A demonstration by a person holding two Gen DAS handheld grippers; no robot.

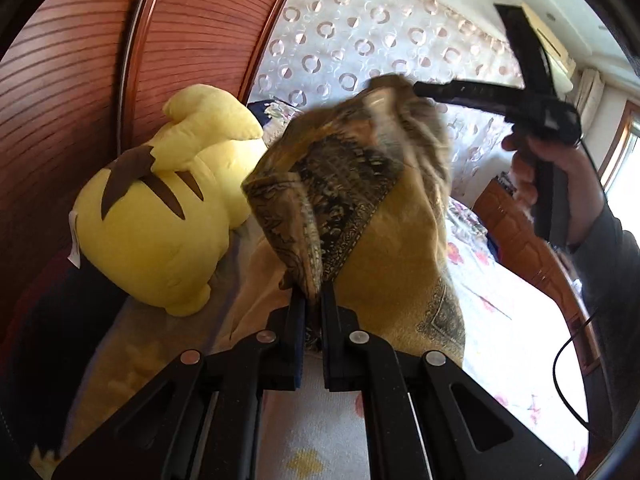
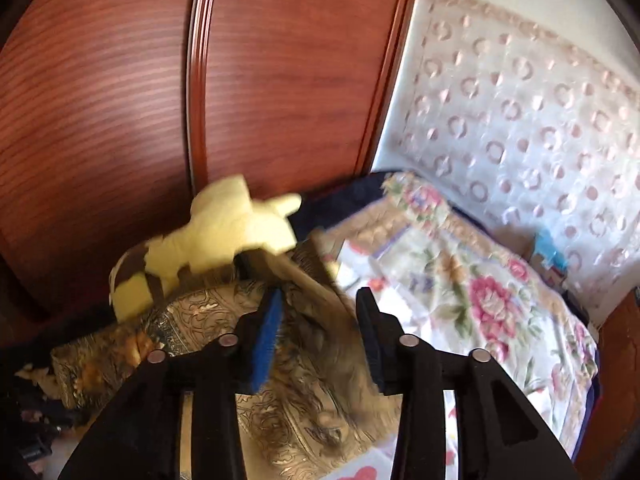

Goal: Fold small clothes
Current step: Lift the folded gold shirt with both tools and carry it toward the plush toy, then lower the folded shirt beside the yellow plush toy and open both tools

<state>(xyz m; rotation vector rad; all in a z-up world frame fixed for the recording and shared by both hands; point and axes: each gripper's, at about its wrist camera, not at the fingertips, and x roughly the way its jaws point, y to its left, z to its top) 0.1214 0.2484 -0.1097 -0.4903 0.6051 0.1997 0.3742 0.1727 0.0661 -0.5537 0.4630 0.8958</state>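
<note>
A brown and gold patterned cloth [image 1: 348, 184] hangs lifted over the bed, its corner pinched in my left gripper [image 1: 314, 300], which is shut on it. The cloth's upper edge is blurred near the tip of my right gripper [image 1: 424, 90], which a hand [image 1: 560, 168] holds at the upper right. In the right wrist view my right gripper [image 2: 320, 294] has its jaws apart. The same cloth [image 2: 312, 400] lies blurred between and beneath them, and the pads do not press on it.
A yellow plush toy [image 1: 160, 216] with brown stripes lies on the bed against the reddish wooden wardrobe [image 1: 60, 100]. A floral bedcover [image 2: 460, 280] spreads to the right. A white curtain with ring patterns [image 1: 360, 32] hangs behind. A black cable [image 1: 568, 380] trails at the right.
</note>
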